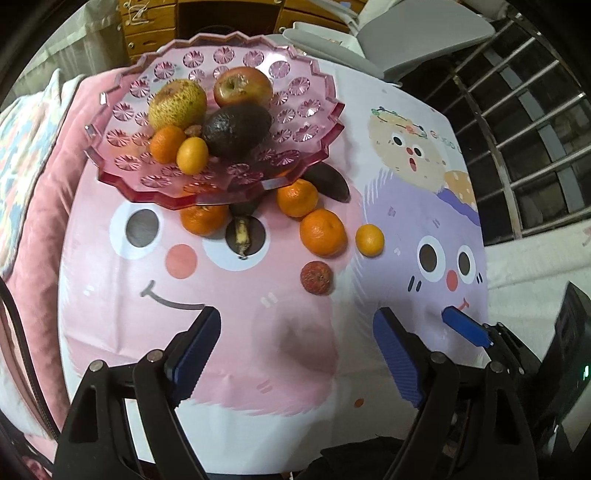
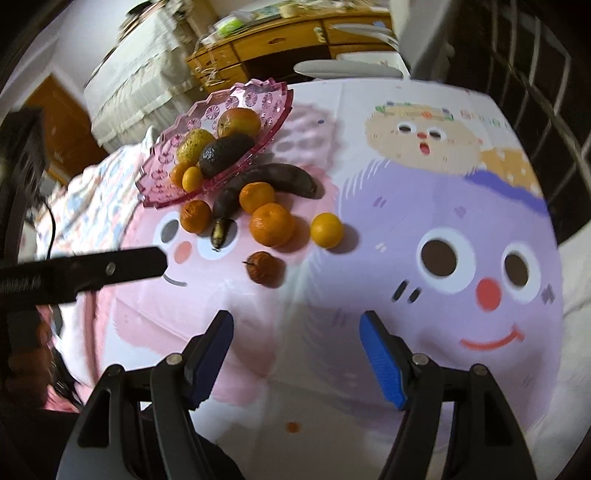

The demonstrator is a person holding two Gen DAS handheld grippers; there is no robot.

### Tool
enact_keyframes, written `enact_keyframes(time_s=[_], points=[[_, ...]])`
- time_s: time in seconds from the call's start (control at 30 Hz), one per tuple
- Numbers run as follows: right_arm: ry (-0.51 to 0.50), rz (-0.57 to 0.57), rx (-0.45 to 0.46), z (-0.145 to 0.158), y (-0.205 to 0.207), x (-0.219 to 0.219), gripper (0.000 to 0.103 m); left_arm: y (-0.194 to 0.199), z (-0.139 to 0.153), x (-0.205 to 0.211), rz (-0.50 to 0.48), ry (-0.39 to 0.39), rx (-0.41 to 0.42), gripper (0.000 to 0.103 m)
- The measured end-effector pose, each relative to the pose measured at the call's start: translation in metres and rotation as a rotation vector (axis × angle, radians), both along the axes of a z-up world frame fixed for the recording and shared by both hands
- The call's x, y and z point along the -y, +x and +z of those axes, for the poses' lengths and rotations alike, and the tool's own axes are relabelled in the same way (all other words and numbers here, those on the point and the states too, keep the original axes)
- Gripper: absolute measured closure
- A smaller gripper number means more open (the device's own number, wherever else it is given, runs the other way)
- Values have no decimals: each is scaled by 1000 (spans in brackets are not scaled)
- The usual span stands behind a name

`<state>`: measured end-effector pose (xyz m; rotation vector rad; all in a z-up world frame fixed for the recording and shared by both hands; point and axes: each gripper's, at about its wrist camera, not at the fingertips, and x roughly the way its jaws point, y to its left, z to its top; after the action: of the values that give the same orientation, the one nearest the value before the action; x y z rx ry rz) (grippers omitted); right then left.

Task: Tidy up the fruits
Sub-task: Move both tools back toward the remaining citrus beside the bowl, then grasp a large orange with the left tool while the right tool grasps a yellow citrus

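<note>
A pink scalloped fruit tray [image 1: 306, 85] [image 2: 273, 96] holds a yellow pear [image 1: 177, 103], a red apple [image 1: 242, 86], a dark avocado [image 1: 236, 127] and two small oranges [image 1: 168, 144]. On the cloth before it lie a blackened banana [image 2: 258, 177], several tangerines [image 1: 323, 232] [image 2: 271, 225], a small yellow-orange citrus [image 1: 369, 240] [image 2: 326, 229] and a red lychee [image 1: 316, 277] [image 2: 263, 267]. My left gripper [image 1: 295, 325] is open and empty, short of the lychee. My right gripper [image 2: 297, 325] is open and empty, also short of the fruit.
The table wears a pink and purple cartoon cloth [image 1: 424, 206]. A pink cushion [image 1: 37, 221] lies left. A window grille [image 1: 524, 122] is at right. A wooden cabinet [image 2: 295, 33] stands behind. The left gripper's side [image 2: 92, 269] crosses the right wrist view.
</note>
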<state>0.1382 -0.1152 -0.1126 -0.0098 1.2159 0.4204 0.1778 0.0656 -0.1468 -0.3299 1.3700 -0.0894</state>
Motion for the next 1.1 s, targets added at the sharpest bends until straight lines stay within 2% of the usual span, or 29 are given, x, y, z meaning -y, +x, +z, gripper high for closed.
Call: enact_keyframes(time_s=[0.3, 0.57, 0.87, 1.03, 1.1], points=[[-84, 174, 144, -5, 9, 6, 32, 33, -23, 31, 40, 16, -26, 14], [-86, 265, 250, -16, 26, 4, 33, 56, -46, 47, 74, 49, -48, 14], [-55, 316, 260, -42, 44, -3, 45, 74, -68, 50, 99, 69, -63, 14], [-36, 324, 248, -55, 51, -8, 54, 83, -79, 52, 104, 66, -65, 21], [-31, 328, 246, -59, 54, -10, 55, 84, -82, 52, 105, 61, -68, 26]])
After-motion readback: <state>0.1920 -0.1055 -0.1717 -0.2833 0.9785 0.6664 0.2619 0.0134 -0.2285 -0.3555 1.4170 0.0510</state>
